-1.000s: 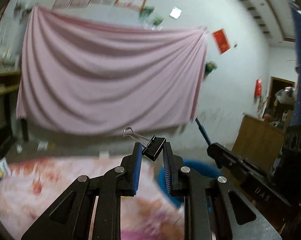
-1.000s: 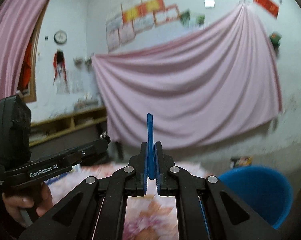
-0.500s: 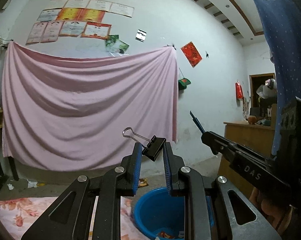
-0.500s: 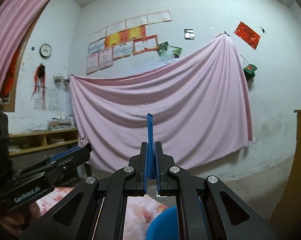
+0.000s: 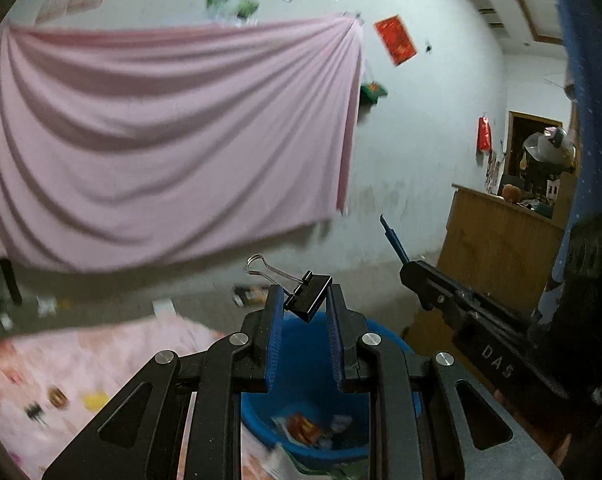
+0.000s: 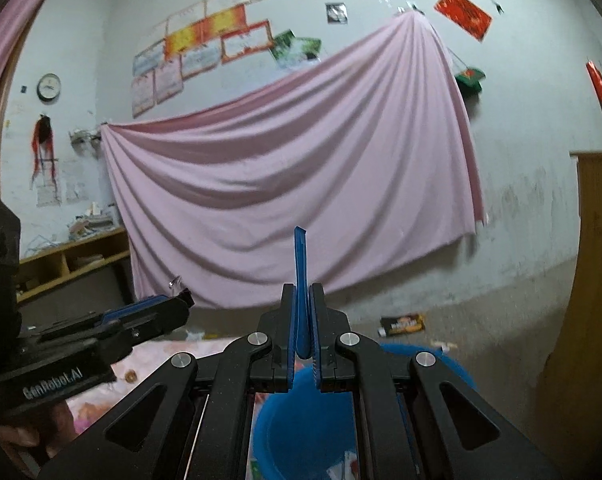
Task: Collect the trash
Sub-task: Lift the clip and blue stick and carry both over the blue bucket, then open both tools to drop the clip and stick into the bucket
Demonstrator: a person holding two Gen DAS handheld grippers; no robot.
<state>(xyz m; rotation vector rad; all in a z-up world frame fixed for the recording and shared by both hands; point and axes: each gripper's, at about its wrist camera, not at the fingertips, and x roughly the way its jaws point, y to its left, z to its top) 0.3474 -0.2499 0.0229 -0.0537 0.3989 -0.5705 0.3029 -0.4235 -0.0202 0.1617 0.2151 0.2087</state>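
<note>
Above the blue basin, which already holds wrappers, the left gripper clamps a black binder clip and the right gripper pinches a blue plastic strip; both items remain undropped.

A pink sheet drapes a pale wall above a wooden shelf and grey floor.

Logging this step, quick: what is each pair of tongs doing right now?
Left tongs: closed on a black binder clip.
Right tongs: closed on a thin blue plastic strip.
</note>
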